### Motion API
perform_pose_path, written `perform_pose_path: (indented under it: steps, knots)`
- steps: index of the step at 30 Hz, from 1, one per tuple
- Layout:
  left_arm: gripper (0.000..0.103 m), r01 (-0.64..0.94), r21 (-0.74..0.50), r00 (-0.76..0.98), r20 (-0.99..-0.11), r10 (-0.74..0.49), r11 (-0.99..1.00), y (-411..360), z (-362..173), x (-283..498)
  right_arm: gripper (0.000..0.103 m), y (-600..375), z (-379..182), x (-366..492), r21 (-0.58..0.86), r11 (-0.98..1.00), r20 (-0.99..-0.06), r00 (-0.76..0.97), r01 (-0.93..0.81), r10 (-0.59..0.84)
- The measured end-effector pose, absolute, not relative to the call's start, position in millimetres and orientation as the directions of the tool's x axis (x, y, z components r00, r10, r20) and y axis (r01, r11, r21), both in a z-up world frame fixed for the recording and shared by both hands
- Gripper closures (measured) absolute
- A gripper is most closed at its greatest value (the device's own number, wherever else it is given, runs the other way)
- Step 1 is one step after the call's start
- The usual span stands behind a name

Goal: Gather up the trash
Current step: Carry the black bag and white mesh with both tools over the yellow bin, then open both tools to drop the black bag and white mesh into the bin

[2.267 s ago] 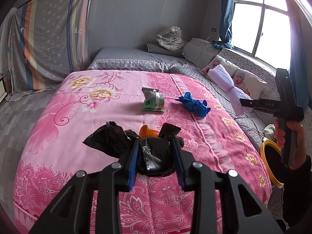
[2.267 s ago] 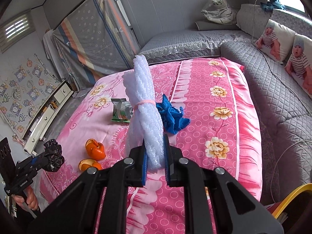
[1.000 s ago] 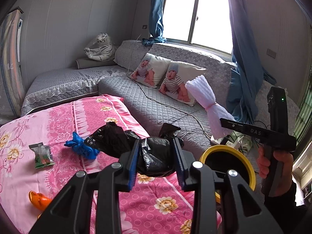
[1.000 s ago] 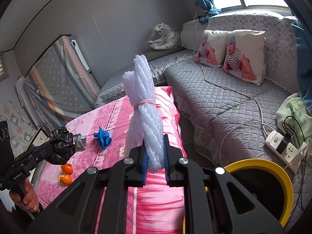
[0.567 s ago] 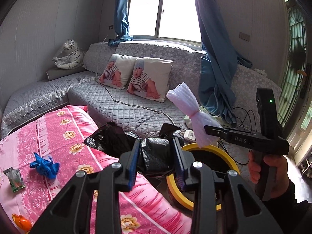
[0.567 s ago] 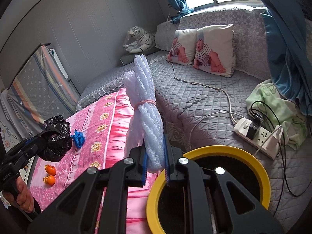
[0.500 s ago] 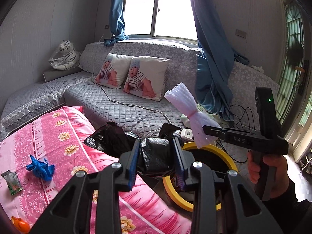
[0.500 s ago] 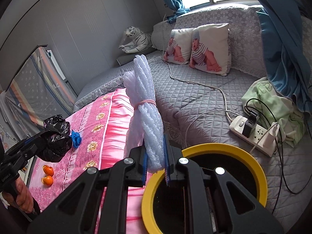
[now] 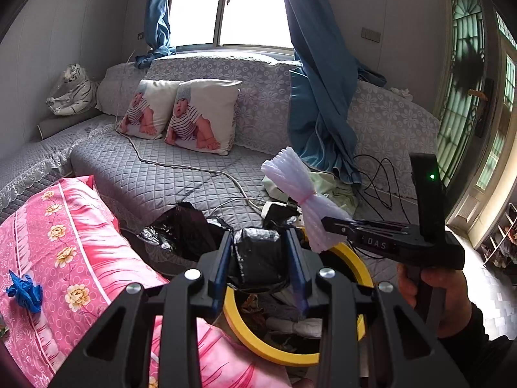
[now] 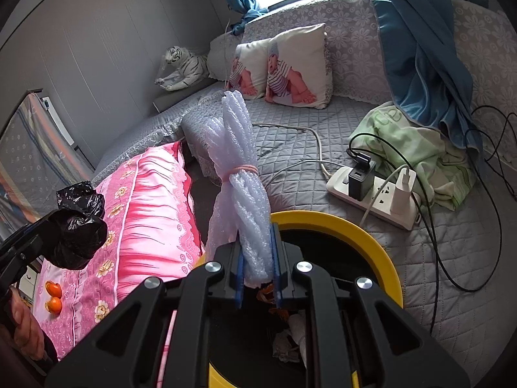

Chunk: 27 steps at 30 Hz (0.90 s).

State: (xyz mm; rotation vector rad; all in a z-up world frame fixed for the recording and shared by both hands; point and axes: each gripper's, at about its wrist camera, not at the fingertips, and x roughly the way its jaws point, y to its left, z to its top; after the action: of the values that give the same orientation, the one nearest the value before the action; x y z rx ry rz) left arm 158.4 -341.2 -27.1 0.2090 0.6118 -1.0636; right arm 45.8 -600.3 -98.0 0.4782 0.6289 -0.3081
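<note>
My left gripper [image 9: 260, 255] is shut on a crumpled black plastic bag [image 9: 255, 258] and holds it over the near rim of a yellow-rimmed trash bin [image 9: 355, 265]. My right gripper [image 10: 257, 274] is shut on a white foam net bundle [image 10: 240, 174] tied with a pink band, held upright above the same bin [image 10: 362, 236]. The bundle [image 9: 303, 194] and the right gripper also show in the left wrist view. The black bag [image 10: 79, 226] shows at the left in the right wrist view. Trash lies inside the bin.
A pink floral bed [image 9: 64, 258] lies left of the bin with a blue crumpled glove [image 9: 24, 292] and two orange pieces [image 10: 53, 297] on it. A grey quilted couch [image 9: 181, 177] holds pillows, a power strip [image 10: 371, 194] with cables, and a green cloth [image 10: 416, 155].
Both grippers swung from the bed to the right and now hang over the yellow bin. Each kept its grip on its load.
</note>
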Motion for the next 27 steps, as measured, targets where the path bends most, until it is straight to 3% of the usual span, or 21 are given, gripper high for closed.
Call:
perform_pose_path:
  steps: [27]
  knots:
    - [0.072, 0.859, -0.256, 0.161, -0.685, -0.710, 0.443, -404.0, -107.0, 172.4, 0.090, -620.0, -165.9, 34.8, 0.284, 0.795, -0.756, 0.635, 0.535, -0.157]
